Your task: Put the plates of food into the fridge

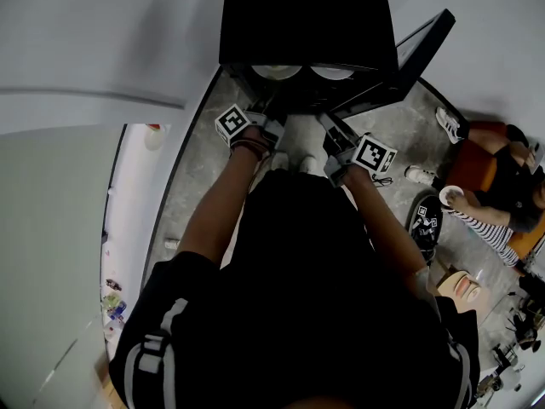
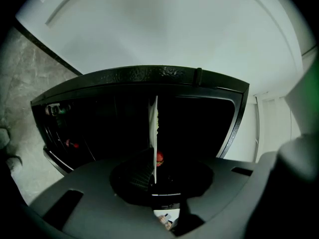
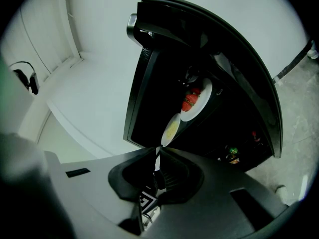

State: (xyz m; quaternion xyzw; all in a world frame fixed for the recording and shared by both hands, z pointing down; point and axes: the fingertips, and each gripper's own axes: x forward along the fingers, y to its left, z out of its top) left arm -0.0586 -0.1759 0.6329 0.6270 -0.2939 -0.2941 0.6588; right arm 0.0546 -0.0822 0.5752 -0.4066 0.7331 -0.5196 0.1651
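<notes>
The left gripper (image 2: 155, 176) has its jaws spread. The rim of the strawberry plate (image 3: 202, 102) stands between them, edge-on, and is not clamped. This plate is inside the black fridge (image 1: 306, 15). The right gripper (image 3: 157, 158) has its jaws pressed onto the rim of the yellow-food plate (image 3: 172, 128) and holds it at the fridge opening, just beside the strawberry plate. The fridge door (image 1: 421, 45) stands open to the right. The fridge stands on a grey stone floor (image 1: 400, 126).
</notes>
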